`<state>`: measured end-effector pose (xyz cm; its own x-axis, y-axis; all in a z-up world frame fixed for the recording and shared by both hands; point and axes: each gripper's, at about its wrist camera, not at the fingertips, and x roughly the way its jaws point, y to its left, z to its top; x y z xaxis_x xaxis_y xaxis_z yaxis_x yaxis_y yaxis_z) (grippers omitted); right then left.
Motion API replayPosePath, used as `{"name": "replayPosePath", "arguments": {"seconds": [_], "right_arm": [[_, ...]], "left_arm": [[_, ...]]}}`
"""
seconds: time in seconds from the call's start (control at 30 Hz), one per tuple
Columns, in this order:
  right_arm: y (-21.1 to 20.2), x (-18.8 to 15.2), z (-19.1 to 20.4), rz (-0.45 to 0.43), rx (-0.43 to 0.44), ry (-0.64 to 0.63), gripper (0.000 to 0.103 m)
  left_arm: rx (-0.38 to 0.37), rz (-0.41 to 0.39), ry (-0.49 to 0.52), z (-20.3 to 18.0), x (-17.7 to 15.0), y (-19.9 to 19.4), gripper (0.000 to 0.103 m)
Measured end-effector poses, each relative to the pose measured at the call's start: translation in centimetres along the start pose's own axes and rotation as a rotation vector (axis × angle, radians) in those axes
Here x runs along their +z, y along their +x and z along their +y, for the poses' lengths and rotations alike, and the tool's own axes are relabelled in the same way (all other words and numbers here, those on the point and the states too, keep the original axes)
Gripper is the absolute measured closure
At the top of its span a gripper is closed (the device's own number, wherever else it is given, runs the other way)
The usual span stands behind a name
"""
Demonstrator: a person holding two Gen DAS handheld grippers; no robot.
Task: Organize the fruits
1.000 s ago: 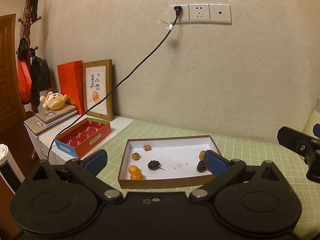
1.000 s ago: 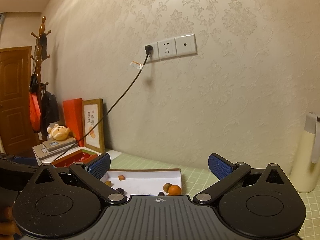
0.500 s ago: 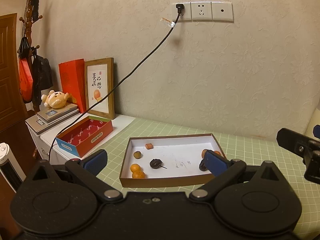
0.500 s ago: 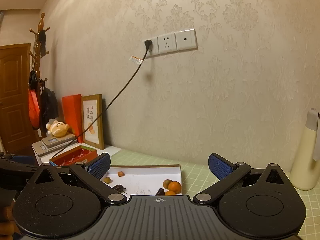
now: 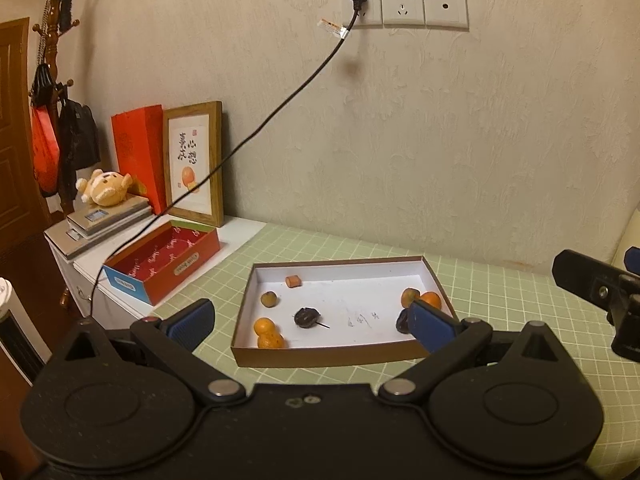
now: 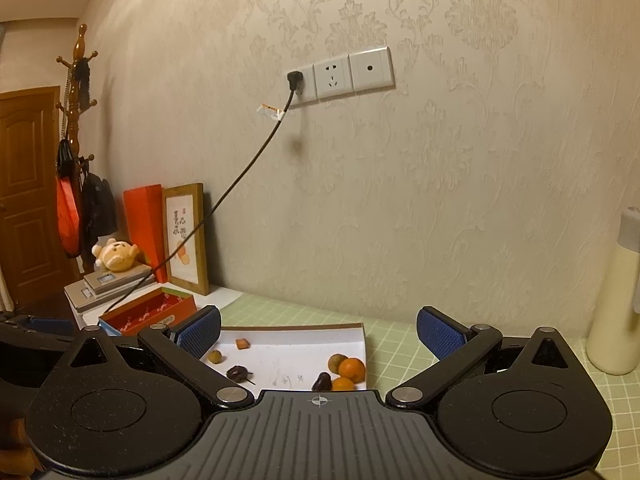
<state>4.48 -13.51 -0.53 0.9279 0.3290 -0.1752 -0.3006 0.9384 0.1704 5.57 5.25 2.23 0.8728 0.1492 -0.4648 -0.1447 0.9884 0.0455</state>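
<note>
A shallow brown-rimmed tray (image 5: pixel 320 354) with a white floor sits on the green grid mat. It holds two small oranges (image 5: pixel 267 333) at front left, a dark fruit with a stem (image 5: pixel 306 317), a brownish-green fruit (image 5: pixel 268 299), an orange chunk (image 5: pixel 293 281), and a cluster of orange and dark fruits (image 5: pixel 424 301) at right. The tray (image 6: pixel 296 327) and its fruit cluster (image 6: pixel 347 370) also show in the right wrist view. My left gripper (image 5: pixel 310 322) is open and empty, just before the tray. My right gripper (image 6: pixel 318 334) is open and empty, held above the tray's near side.
A red open box (image 5: pixel 160 262) stands left of the mat. Behind it are a framed picture (image 5: pixel 194 164), a red bag (image 5: pixel 138 156), a scale with a plush bear (image 5: pixel 104 188). A black cable (image 5: pixel 256 136) hangs from the wall socket. A cream bottle (image 6: pixel 616 300) stands at right.
Both grippers have tilted down and moved closer to the tray, so more of it and its fruit shows. Both stay open and empty. The fruits have not moved.
</note>
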Motion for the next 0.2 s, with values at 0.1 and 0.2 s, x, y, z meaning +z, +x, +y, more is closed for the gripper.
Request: {"name": "replayPosePath", "arguments": {"seconds": [0.1, 0.2], "right_arm": [[0.6, -0.3, -0.3, 0.010, -0.003, 0.006, 0.000], [1.3, -0.5, -0.7, 0.026, -0.006, 0.017, 0.000]], "left_arm": [[-0.016, -0.010, -0.010, -0.1, -0.2, 0.4, 0.011], [0.006, -0.023, 0.013, -0.6, -0.3, 1.1, 0.011]]}}
